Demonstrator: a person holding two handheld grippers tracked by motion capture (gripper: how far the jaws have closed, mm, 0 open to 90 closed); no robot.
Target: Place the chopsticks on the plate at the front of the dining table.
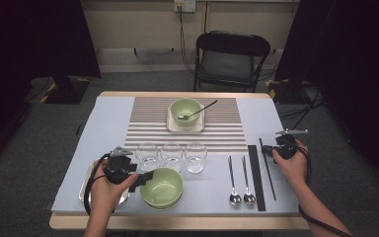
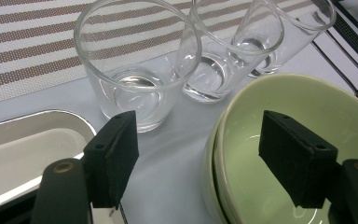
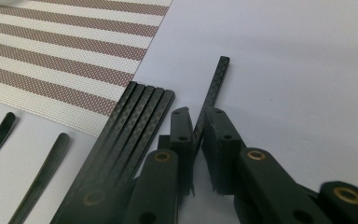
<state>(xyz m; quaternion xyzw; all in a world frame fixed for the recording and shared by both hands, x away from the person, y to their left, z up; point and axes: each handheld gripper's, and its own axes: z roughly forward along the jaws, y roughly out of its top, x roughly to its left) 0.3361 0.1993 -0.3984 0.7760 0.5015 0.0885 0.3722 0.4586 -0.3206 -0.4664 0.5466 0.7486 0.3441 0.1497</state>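
My left gripper (image 1: pixel 145 178) (image 2: pixel 198 140) is open across the near-left rim of a stack of pale green bowls (image 1: pixel 162 187) (image 2: pixel 247 154). One pad hangs inside the top bowl, the other outside it, and neither presses on the rim. My right gripper (image 1: pixel 266 150) (image 3: pixel 198 116) sits low at the table's right side, shut on a single black chopstick (image 1: pixel 269 173) (image 3: pixel 216 79). That chopstick lies on the grey cloth, apart from a tight bundle of black chopsticks (image 1: pixel 256 177) (image 3: pixel 135 116) just to its left.
Three clear glasses (image 1: pixel 171 156) (image 2: pixel 135 70) stand in a row behind the bowls. A metal tray (image 1: pixel 85 183) (image 2: pixel 18 149) lies under my left hand. Two spoons (image 1: pixel 241 180) (image 3: pixel 42 172) lie left of the chopsticks. A green bowl with a spoon (image 1: pixel 186 110) sits on the striped mat (image 1: pixel 148 123); a chair (image 1: pixel 229 59) stands beyond.
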